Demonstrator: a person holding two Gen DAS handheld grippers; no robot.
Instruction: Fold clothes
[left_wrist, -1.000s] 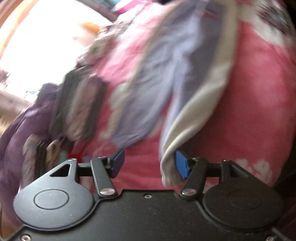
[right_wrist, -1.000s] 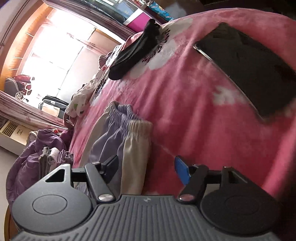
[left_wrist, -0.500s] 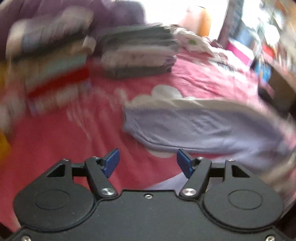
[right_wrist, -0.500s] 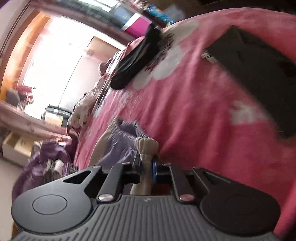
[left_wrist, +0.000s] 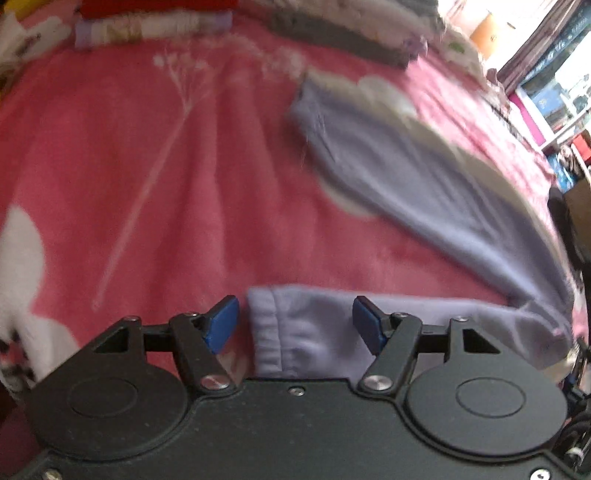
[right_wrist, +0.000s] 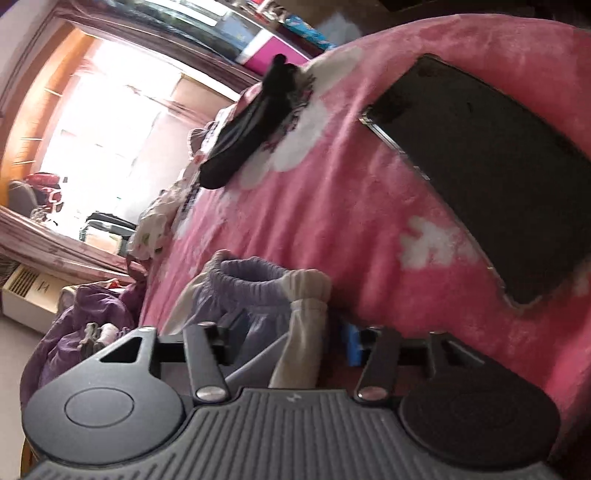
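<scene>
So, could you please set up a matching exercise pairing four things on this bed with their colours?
Things:
1. trousers
2. blanket
3. flat slab
4. finger pads

Colours:
a. blue
b. pink with white flowers
c. lilac with cream trim
d. black

Pairs: 1-c, 2-b, 3-d, 4-a

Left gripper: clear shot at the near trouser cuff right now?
Probably yes. The left gripper is open with the lilac trouser cuff lying between its blue pads, flat on the pink blanket; nothing covers it.
</scene>
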